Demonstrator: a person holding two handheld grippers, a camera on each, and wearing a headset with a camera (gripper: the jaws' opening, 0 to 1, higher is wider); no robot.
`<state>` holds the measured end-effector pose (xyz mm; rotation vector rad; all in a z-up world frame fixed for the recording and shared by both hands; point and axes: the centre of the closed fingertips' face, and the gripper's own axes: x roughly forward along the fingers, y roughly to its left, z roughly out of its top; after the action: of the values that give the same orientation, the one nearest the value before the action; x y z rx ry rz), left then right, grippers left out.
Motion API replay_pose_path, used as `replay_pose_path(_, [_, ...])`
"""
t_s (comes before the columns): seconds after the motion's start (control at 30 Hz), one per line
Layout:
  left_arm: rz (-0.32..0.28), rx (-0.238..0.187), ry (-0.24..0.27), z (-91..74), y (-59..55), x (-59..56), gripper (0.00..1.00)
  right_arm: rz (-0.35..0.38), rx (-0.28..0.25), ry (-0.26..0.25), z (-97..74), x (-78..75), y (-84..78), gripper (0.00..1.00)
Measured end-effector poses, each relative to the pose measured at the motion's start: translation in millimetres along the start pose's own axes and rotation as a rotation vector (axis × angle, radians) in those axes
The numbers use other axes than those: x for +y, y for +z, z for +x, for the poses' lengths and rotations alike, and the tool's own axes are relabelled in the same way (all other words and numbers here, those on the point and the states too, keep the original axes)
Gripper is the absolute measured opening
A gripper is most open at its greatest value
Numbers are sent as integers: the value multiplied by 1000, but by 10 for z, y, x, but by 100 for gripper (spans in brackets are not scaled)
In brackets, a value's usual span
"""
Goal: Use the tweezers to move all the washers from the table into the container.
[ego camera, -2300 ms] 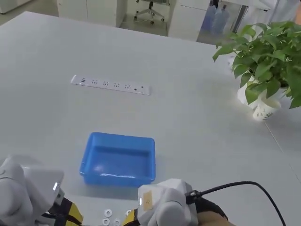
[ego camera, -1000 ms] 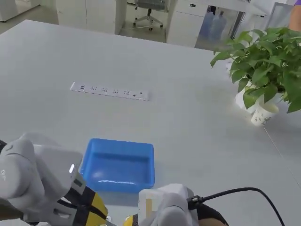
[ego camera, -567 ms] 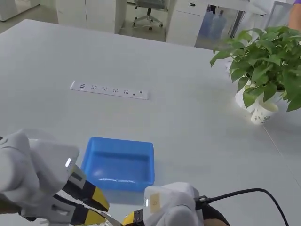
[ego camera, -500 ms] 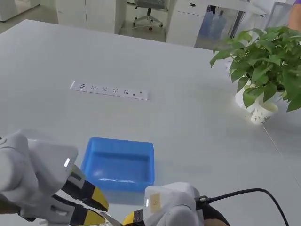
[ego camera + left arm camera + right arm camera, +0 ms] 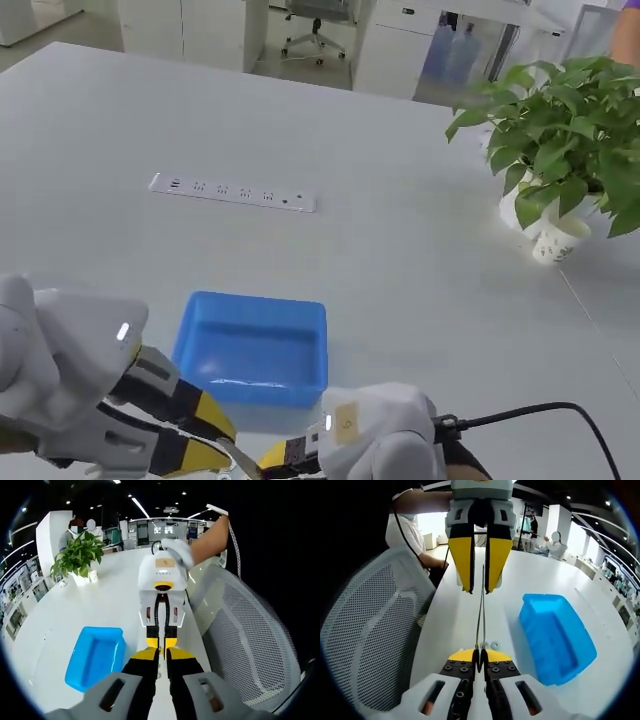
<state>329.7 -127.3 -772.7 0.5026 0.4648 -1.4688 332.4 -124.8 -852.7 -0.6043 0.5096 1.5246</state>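
While the right hand-held gripper (image 5: 480, 666) clamps the tweezers (image 5: 481, 615), its view reveals a washer (image 5: 494, 644) beside them.

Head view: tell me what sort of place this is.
Probably an office or lab workspace: a big white table with a power strip on it, a potted plant, and a wheeled office chair beyond.

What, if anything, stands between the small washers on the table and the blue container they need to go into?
Nothing visible does. In the right gripper view, the small pale ring-shaped washers lie on the white table beside the thin metal tweezers, and only bare tabletop separates them from the open blue plastic container.
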Motion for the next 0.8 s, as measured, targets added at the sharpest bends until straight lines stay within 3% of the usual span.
replay_pose_path(0.57, [25,-50,-11,-30,90,-27,5,-5,-26,17,61,40,77,8])
replay_pose_path(0.8, [18,-66,5,-57,106,8,7,-13,-68,-14,20,-10,149,7])
